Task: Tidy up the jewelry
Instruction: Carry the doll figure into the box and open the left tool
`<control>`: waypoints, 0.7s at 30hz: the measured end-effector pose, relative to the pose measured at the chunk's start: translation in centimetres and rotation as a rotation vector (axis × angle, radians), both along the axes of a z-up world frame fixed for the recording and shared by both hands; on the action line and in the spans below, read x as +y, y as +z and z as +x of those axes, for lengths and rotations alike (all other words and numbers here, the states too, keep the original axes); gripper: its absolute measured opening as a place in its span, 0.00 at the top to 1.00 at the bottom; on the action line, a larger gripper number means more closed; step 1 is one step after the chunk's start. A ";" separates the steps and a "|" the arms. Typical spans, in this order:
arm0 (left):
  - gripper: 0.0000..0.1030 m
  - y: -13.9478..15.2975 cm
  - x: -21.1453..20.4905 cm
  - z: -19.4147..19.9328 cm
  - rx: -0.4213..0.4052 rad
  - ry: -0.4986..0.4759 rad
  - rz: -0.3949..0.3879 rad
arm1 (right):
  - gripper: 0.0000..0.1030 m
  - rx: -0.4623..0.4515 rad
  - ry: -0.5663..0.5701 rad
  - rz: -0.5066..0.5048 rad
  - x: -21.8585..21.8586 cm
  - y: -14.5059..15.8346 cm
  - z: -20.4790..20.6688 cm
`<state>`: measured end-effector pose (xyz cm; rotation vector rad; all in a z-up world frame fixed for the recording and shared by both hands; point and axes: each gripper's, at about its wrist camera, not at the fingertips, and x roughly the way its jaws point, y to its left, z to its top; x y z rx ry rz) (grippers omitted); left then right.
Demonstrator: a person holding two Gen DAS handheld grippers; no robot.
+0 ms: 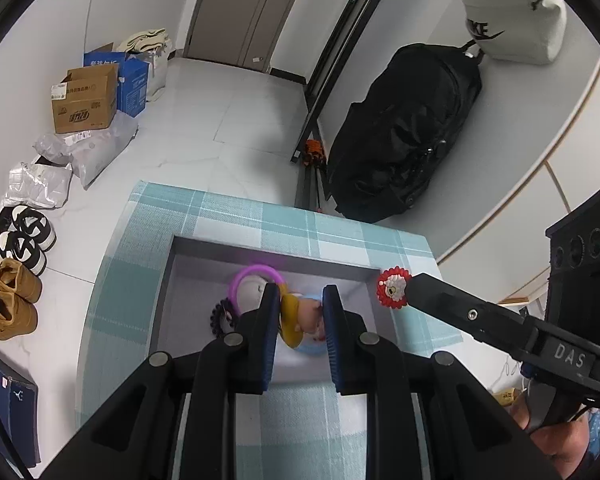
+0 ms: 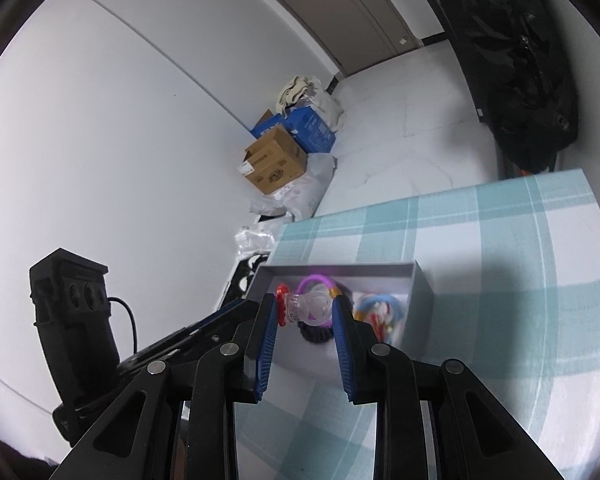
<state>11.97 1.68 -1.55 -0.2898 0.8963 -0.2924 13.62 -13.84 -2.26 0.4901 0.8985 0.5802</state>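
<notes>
A grey box sits on the blue checked cloth. In it lie a purple ring, a black beaded bracelet and a yellow, blue and red bundle. My left gripper hangs over the box with its jaws a narrow gap apart, and the bundle shows through the gap. My right gripper is shut on a red-and-white beaded flower piece, with its clear part between the pads, above the box's far right corner.
The cloth's far edge drops to a white tiled floor. A black bag leans on the wall at the right, beside a dark folded stand. Cardboard boxes, plastic parcels and shoes line the left wall.
</notes>
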 end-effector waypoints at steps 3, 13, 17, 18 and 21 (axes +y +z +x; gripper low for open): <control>0.84 -0.7 0.1 1.0 0.023 0.003 0.003 | 0.74 0.016 0.010 -0.005 0.2 -0.6 0.8; 0.84 -2.5 -0.2 2.7 0.098 0.012 -0.004 | 0.74 0.075 0.003 0.008 -0.1 -2.5 2.9; 0.84 -2.6 -0.5 2.9 0.105 0.006 0.006 | 0.74 0.073 0.010 -0.009 0.0 -2.7 3.0; 0.84 -2.7 -0.5 2.9 0.107 0.007 0.006 | 0.74 0.076 0.010 -0.009 0.0 -2.7 3.0; 0.84 -3.0 -0.4 2.8 0.116 0.008 0.010 | 0.74 0.082 0.012 -0.012 -0.1 -2.8 3.0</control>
